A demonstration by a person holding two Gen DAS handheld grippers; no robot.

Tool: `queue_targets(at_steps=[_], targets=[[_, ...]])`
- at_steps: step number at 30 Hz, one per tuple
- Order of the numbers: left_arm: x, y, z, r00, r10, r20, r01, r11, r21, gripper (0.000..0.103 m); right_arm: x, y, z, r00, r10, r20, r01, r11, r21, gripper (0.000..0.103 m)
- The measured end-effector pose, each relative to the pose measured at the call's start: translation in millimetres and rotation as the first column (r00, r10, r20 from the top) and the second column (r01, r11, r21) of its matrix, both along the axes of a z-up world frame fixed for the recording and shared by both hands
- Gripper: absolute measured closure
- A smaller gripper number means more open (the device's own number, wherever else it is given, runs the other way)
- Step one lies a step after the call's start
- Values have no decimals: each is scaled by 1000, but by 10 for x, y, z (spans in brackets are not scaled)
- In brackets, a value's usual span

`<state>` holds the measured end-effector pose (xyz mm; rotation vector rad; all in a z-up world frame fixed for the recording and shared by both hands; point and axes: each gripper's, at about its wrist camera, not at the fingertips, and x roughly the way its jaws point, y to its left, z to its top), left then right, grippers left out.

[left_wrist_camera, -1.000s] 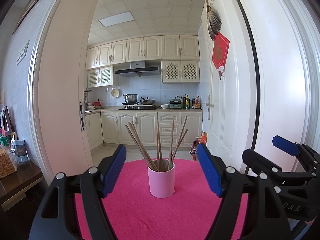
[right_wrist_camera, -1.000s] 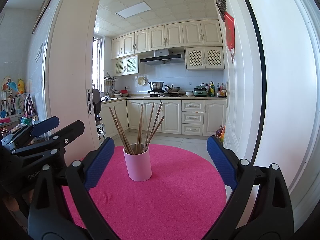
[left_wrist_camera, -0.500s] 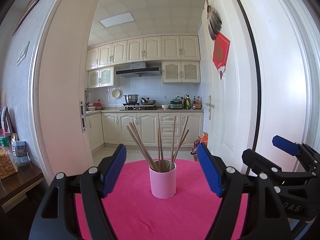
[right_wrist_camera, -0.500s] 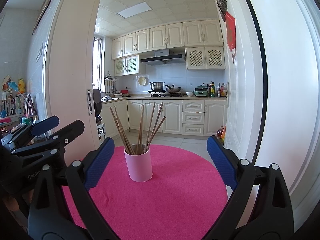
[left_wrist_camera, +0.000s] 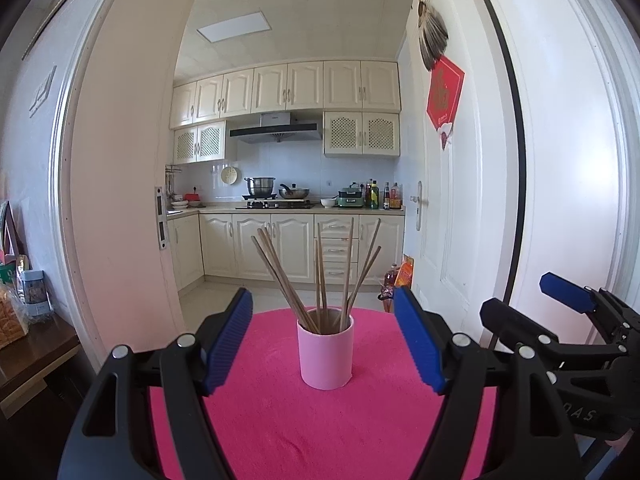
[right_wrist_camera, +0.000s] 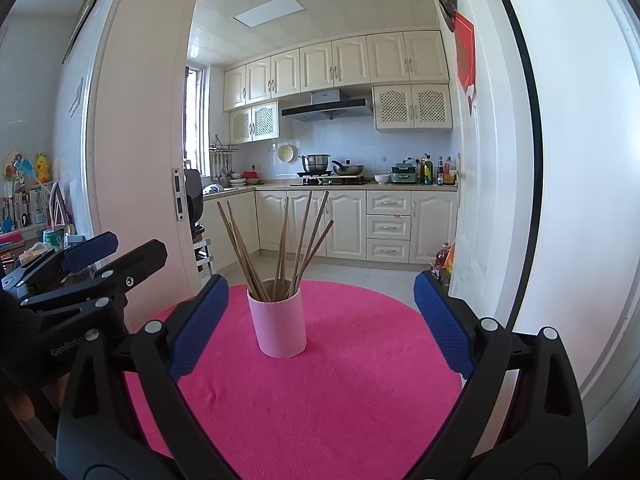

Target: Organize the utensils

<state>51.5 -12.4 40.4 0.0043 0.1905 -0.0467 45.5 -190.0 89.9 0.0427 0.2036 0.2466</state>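
Wide view first: a white kitchen sits beyond an open doorway, and in front of it a round table under a bright pink cloth (left_wrist_camera: 280, 420) fills the lower half of both cameras. Near the middle of that cloth stands a pink cup (left_wrist_camera: 326, 354), upright, and fanned out of it are the wooden chopsticks (left_wrist_camera: 320, 276), every one of them leaning on the rim, tips down inside. Now the tools: the left gripper (left_wrist_camera: 323, 344) hovers short of the cup with its blue pads spread wide, the cup framed between them in the view but well clear of either pad, nothing held. The right gripper (right_wrist_camera: 320, 322) does the same from the other side, jaws wide apart and empty, the cup standing left of centre in its gap and untouched. Each tool shows at the edge of the other's camera, side by side, both aimed nearly level at the table. No loose utensil lies on the cloth as far as these views reach, though the nearest strip of table is hidden behind the gripper bodies. So my read: the sorting looks done, or nearly so, with at most a tidy-up of the bundle left.
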Motion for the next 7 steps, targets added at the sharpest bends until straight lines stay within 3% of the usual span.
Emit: queue_targets(at_steps=[7], targets=[[261, 113, -220, 995, 8, -98, -10, 1000, -19, 31, 269, 65, -162, 997, 18, -73, -20, 999, -28, 11]])
